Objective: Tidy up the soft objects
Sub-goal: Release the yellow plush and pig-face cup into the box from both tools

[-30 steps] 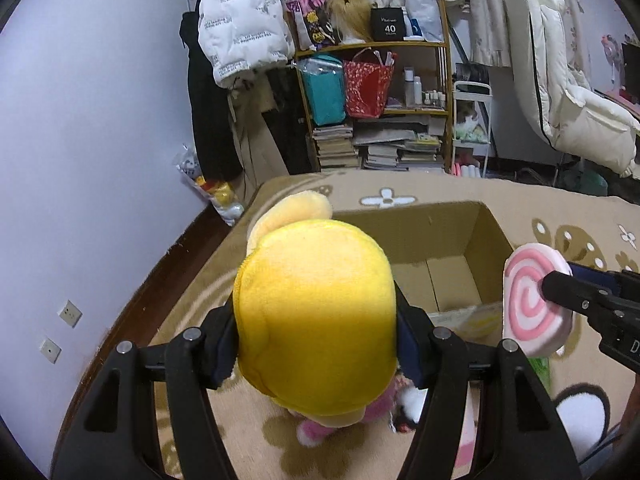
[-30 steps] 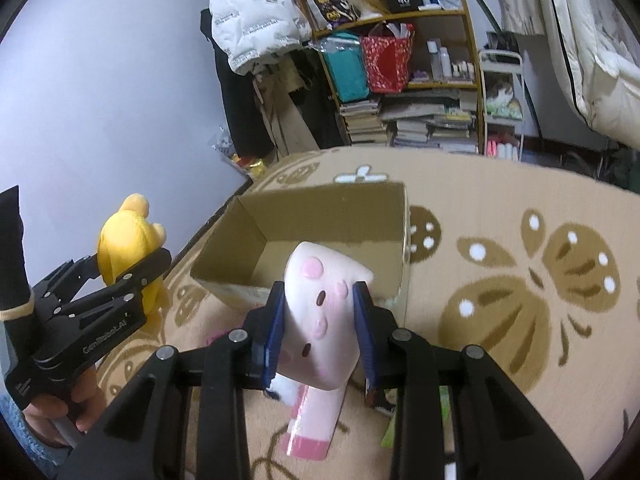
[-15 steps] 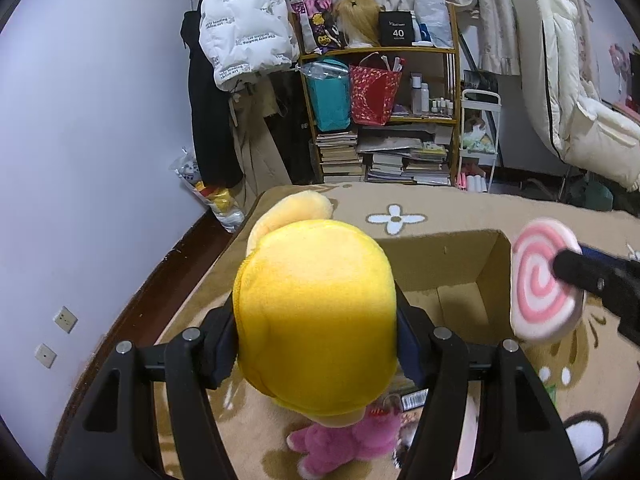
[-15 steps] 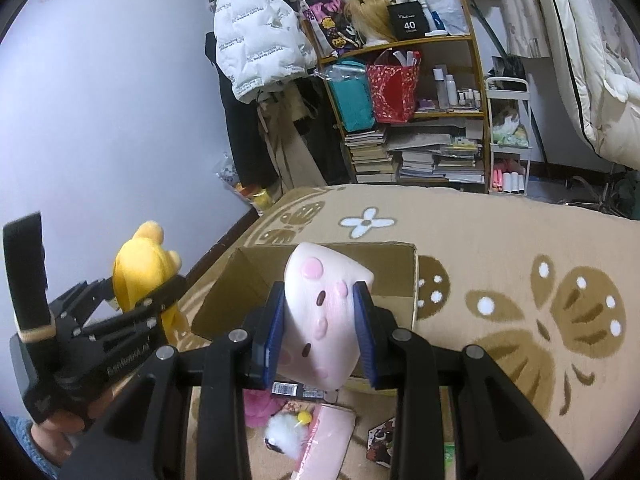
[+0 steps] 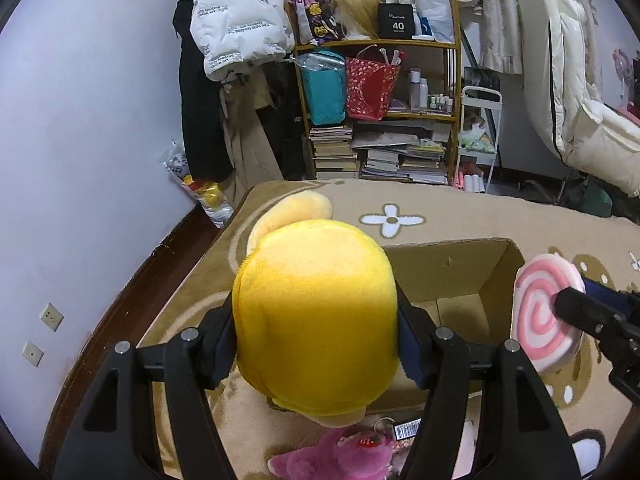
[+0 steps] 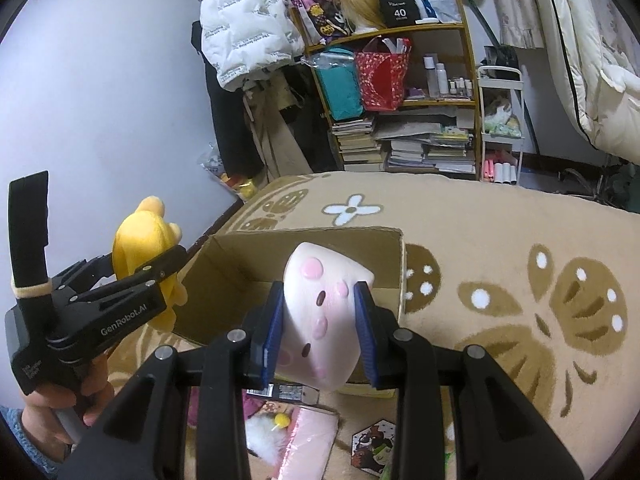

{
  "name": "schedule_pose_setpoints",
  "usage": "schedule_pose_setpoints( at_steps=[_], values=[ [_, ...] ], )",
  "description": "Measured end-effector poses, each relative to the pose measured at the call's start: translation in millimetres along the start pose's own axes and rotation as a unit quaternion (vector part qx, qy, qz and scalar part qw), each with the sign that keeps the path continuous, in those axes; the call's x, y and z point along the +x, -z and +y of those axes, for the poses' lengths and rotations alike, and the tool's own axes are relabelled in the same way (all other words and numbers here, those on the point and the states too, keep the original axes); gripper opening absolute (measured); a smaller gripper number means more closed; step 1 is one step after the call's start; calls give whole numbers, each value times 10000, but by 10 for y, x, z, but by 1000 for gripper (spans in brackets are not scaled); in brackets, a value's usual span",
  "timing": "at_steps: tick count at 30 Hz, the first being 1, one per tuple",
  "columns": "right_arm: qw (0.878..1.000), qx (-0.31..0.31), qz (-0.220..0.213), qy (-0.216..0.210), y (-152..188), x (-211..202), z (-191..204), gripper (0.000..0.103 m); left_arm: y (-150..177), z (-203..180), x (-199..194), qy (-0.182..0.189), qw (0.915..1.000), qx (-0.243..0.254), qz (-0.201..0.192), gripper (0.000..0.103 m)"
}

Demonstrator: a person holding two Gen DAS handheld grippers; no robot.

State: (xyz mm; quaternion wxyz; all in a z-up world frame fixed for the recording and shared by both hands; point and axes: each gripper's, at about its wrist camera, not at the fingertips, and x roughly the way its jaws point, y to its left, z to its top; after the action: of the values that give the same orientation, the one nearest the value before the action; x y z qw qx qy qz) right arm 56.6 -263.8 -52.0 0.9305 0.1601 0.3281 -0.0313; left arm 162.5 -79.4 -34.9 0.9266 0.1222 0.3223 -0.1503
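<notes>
While clamped on one yellow plush toy [image 5: 316, 316], left gripper [image 5: 316, 332] held beside and above the near left corner of one open cardboard box [image 5: 452, 276]. Right gripper [image 6: 320, 316] clenched on one pink-and-white plush [image 6: 324, 312], spiral face visible from the left wrist view, above the box's near edge. Box interior bare where visible. One magenta plush [image 5: 340, 456] lying on the beige patterned rug [image 6: 500, 232] below the grippers. One wooden shelf [image 5: 380, 92] against the far wall, stacked with books and two bags.
</notes>
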Motion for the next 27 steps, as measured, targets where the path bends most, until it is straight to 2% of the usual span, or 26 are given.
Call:
schedule_pose_setpoints(
  at_steps=[4,10,14,16,18,19,21,27],
  values=[
    [10000,14,-49,33,8,37,-38,40,72,-20,119,7,9999,-57,147,67],
    [9999,-3,12,116,55,126,-48,46,130,-36,218,-46,9997,-100,202,75],
    [10000,-13,-81,50,41,85,-43,67,124,-44,183,-189,9997,23,172,82],
    [9998,-62,-155,65,24,36,-22,72,116,-9,140,-243,9996,17,106,88],
    [9998,-90,-167,50,17,6,-18,87,102,33,86,-235,9997,-25,44,97],
    [9998,-79,-174,72,16,-4,-14,90,103,54,60,-231,9997,-44,14,98],
    [9996,-12,-246,99,19,-39,-19,93,95,103,3,-231,9997,-71,-19,102],
    [9996,77,-230,158,50,-112,-58,98,116,256,-123,-253,9994,-208,55,102]
  ],
)
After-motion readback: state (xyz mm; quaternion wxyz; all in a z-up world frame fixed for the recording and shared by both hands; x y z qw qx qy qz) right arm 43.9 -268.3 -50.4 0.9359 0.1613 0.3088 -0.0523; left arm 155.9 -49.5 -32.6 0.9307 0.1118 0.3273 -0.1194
